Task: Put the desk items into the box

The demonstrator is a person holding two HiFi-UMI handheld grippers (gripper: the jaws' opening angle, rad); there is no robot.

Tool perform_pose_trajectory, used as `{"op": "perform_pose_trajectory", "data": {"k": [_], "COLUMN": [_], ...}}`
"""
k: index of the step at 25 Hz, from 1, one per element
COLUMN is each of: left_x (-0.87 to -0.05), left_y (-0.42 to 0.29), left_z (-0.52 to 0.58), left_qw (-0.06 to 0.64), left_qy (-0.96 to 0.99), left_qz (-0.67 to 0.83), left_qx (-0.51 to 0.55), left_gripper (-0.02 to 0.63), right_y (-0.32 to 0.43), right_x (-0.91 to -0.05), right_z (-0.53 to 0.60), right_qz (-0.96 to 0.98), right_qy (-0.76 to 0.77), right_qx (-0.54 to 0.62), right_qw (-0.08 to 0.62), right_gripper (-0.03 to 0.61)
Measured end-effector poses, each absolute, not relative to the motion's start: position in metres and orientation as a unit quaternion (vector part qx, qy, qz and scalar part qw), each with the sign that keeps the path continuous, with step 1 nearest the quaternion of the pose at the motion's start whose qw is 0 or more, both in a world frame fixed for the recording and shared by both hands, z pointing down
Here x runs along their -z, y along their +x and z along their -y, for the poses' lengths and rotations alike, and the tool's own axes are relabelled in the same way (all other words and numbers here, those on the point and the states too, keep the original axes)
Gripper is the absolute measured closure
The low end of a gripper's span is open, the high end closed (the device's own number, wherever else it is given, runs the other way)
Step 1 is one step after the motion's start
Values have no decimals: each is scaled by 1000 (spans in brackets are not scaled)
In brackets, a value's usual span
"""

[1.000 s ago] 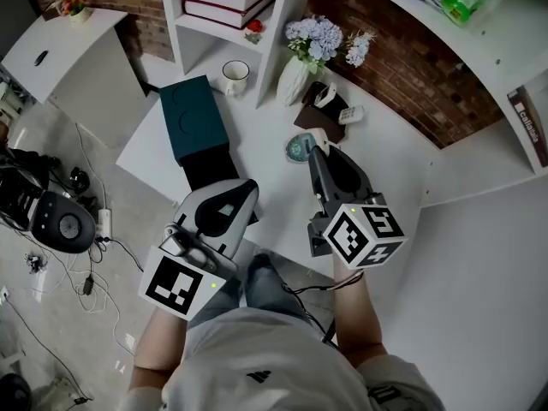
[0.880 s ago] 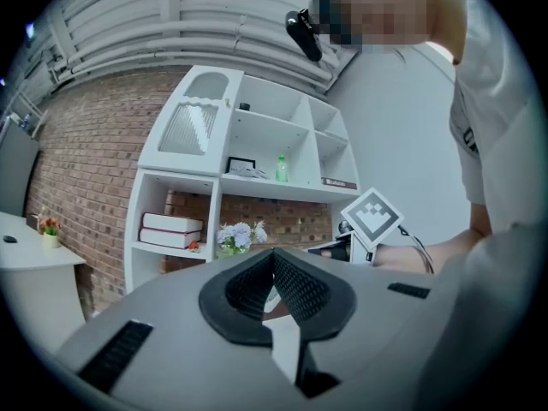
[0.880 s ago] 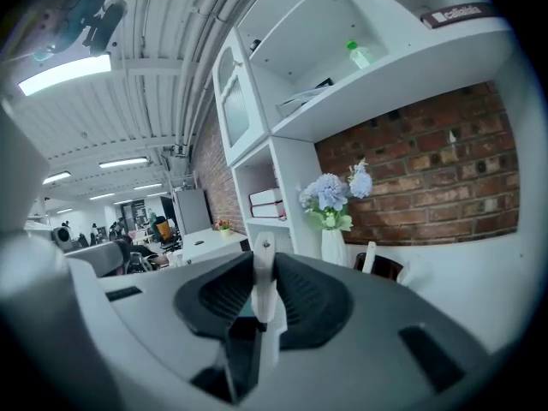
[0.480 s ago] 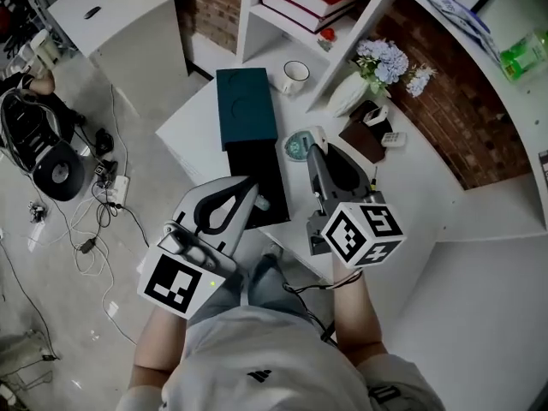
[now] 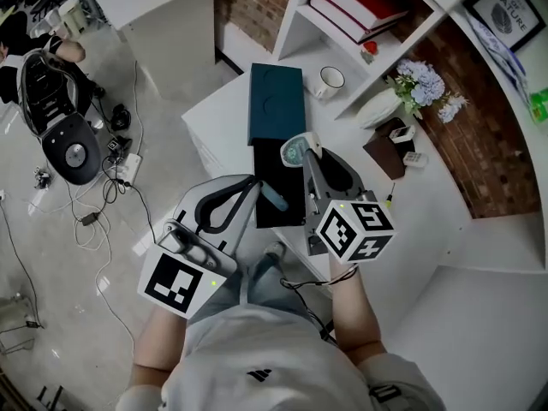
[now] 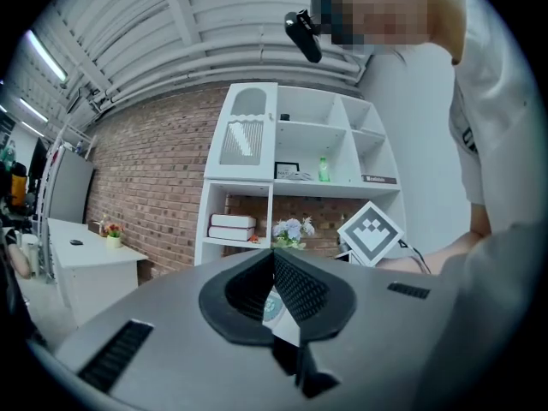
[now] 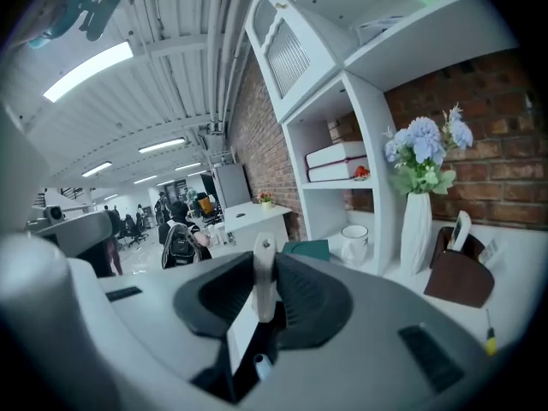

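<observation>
While our left gripper (image 5: 251,184) hovers with jaws together and empty, our right gripper (image 5: 303,149) clamps a teal-and-white round item (image 5: 293,151) over the black box's (image 5: 270,171) far right corner.

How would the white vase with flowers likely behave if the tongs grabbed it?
The white vase looks tall and narrow, with flowers bunched on top, so it probably tips easily. Its smooth wall may slip in a grip and could be fragile.

Matt teal lid (image 5: 276,101), glossy mug (image 5: 328,79) (ceramic-looking), rough brick wall (image 5: 488,152)
</observation>
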State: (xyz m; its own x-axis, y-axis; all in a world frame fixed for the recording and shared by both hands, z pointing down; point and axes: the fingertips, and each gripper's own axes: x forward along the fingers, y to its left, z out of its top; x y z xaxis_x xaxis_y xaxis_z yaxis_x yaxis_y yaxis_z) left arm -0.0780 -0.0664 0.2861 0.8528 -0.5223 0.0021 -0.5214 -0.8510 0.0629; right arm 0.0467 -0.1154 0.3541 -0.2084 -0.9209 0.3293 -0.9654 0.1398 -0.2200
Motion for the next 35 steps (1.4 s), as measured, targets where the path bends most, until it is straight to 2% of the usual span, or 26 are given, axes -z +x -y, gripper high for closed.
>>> {"op": "perform_pose_trajectory", "data": {"k": [18, 35], "left_x": [-297, -302], "left_y": [-107, -103], "left_z": [82, 88], "left_qw": [46, 48], "left_qy": [939, 931], "left_qz": [342, 363], "left_qx": [-1, -9], "left_gripper": [601, 601], "right_y": [27, 35], "right_x": [-469, -506], "right_z": [125, 137], "right_qz": [752, 741], "right_qy": [566, 546], "right_qx": [-297, -368], "right_qw": [160, 135], "right_gripper": [488, 485]}}
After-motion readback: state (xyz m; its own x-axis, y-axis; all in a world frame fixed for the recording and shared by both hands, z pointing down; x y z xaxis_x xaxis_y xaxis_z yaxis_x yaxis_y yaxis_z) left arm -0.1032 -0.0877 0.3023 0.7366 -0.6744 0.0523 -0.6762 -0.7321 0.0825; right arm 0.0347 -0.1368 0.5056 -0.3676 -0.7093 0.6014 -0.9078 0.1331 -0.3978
